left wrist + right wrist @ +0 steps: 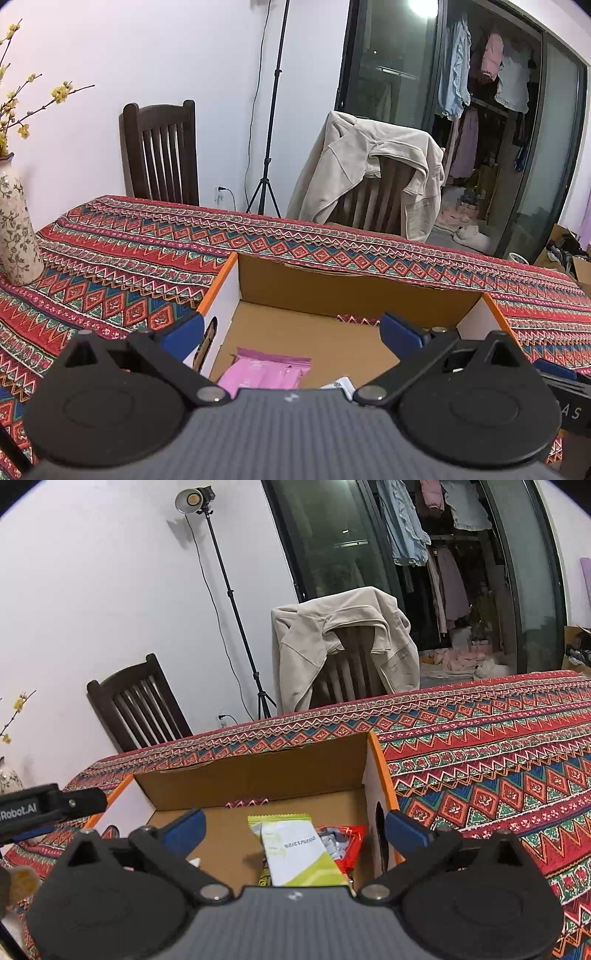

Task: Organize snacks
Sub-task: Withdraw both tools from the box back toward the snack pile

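An open cardboard box [332, 291] with orange edges sits on the patterned tablecloth; it also shows in the right wrist view [258, 775]. My left gripper [291, 332] is open and empty above the box's left part, over a pink snack packet [264, 371] on the box floor. A white packet corner [341, 384] lies beside it. My right gripper [293, 829] is open and empty above the box's right part, over a green-and-white snack packet [295, 853] that lies on a red packet [345, 843]. The left gripper's body [48, 805] shows at the left.
A flowered vase [16, 229] with yellow blossoms stands at the table's left. A dark wooden chair [160, 155] and a chair draped with a beige jacket [369, 173] stand behind the table. A light stand [236, 620] is by the wall.
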Tool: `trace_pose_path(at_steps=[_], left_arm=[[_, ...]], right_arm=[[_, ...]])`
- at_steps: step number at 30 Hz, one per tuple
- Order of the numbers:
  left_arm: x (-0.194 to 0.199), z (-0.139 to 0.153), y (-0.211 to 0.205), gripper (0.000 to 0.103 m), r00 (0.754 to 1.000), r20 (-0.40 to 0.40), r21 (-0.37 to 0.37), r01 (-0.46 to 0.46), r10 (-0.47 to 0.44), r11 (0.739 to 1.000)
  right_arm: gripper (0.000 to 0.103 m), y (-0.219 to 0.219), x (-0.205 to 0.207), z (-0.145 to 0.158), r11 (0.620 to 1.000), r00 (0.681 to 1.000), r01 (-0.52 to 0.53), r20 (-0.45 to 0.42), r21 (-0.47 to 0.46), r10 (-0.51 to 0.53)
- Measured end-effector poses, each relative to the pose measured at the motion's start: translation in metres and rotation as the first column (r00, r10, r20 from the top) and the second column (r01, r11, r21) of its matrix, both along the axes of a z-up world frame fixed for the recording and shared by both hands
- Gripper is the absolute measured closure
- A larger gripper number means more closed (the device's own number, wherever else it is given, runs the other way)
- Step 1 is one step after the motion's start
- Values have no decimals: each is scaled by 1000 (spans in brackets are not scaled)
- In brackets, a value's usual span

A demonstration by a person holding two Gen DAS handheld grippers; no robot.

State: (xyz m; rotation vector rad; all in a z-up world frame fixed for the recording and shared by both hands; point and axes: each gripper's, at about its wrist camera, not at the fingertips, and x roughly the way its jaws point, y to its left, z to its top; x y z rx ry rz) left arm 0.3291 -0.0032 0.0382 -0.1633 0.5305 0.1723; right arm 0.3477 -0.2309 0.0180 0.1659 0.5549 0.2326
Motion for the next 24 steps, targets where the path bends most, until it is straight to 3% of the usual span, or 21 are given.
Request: trace_pose_path(at_steps=[12, 24], left_arm=[[-27, 25, 1, 0, 998, 58, -34, 20, -18, 999], [-91, 42, 20, 0, 993, 93, -65, 82, -76, 995]], right_arm=[[0, -1, -22, 23, 1000, 999, -8, 51, -10, 9], [0, -5, -98, 47, 994, 992, -83, 86, -76, 89]])
